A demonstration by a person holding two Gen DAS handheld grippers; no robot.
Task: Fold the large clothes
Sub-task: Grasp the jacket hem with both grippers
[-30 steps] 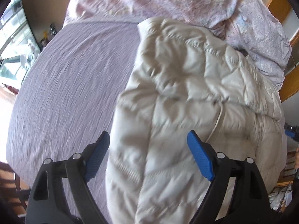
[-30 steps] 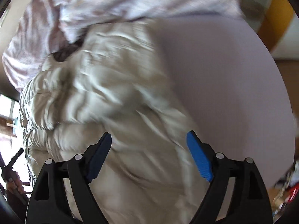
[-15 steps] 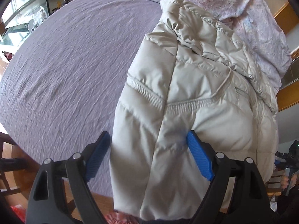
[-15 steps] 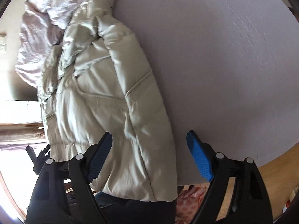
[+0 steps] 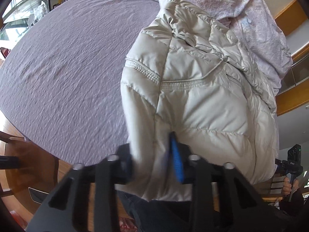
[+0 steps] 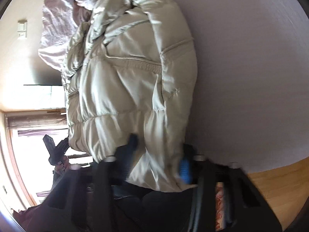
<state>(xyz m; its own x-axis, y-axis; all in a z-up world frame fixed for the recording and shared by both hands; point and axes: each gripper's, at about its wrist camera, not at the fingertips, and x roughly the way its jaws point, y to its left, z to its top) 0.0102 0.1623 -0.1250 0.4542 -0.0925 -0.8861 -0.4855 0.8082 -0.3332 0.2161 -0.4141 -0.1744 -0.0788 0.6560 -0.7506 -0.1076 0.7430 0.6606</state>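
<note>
A cream quilted puffer jacket lies lengthwise on the purple bedsheet, its hem hanging over the near edge of the bed. My left gripper is shut on the jacket's hem at its left corner. The jacket also shows in the right wrist view. My right gripper has closed in on the hem at the right corner, with fabric bunched between the blue pads. Both views are motion-blurred near the fingers.
A crumpled pink-white duvet is heaped at the far end of the bed. The wooden bed frame runs along the near edge. The sheet lies bare to the right of the jacket.
Both grippers dropped to the jacket's near hem and closed from wide open onto the fabric at the two corners.
</note>
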